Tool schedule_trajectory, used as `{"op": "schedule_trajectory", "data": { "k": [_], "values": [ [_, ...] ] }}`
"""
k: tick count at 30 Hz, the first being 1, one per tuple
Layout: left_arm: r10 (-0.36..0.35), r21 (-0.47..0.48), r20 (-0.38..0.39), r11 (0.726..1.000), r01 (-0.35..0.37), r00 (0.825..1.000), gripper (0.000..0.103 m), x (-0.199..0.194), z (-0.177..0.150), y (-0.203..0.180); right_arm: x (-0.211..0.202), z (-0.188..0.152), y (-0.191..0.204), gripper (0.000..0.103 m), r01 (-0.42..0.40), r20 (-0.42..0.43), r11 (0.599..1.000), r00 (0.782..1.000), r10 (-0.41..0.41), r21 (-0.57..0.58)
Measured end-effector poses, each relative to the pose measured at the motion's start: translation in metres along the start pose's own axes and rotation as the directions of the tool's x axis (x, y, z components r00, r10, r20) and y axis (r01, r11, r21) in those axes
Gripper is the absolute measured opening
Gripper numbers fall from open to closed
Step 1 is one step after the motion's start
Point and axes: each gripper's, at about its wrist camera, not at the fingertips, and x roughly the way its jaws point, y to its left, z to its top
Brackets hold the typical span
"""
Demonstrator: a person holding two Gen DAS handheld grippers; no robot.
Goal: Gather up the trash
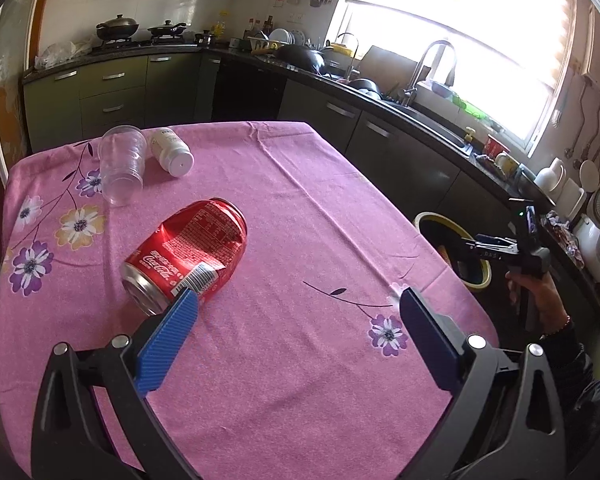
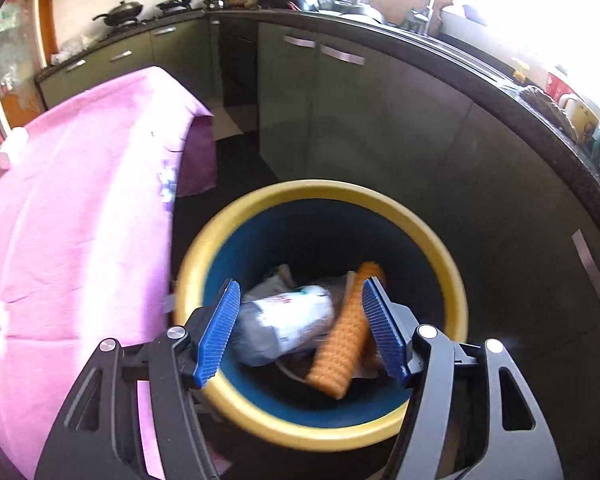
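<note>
Left gripper (image 1: 296,300): fingers spread wide, empty, above the pink floral tablecloth (image 1: 284,200). Dented red aluminium cola can (image 1: 186,254) lies on its side beside the left fingertip; contact uncertain. Right gripper (image 2: 300,292): fingers apart, empty, over the yellow-rimmed blue bin (image 2: 320,196) containing blurred refuse.

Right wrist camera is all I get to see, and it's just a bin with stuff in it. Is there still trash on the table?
Observer: Yes. A crushed red cola can lies on its side on the pink tablecloth.
Operator: Is the other grabber holding it?
Observer: No. The left gripper is open, and its left finger is just beside the can's end.
Operator: Anything else up there?
Observer: A clear plastic cup and a white bottle lie tipped over at the far corner, side by side.
</note>
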Motion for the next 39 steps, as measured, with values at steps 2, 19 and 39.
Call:
{"op": "schedule_trajectory", "data": {
  "k": [2, 19, 39],
  "values": [
    [0.009, 0.021, -0.021, 1.0, -0.009, 1.0, 0.096, 0.002, 0.005, 0.009, -0.011, -0.002, 0.018, 0.064, -0.03, 0.016, 0.999, 0.999, 0.03, -0.015],
    [0.145, 0.284, -0.327, 0.957, -0.05, 0.934, 0.096, 0.086, 0.051, 0.053, -0.023, -0.002, 0.076, 0.066, -0.096, -0.004, 0.994, 0.995, 0.096, -0.06],
    [0.257, 0.391, -0.501, 0.919, -0.048, 0.826, 0.084, 0.131, 0.039, 0.044, -0.005, -0.012, 0.07, 0.067, -0.143, -0.053, 0.989, 0.989, 0.141, -0.032]
  ]
}}
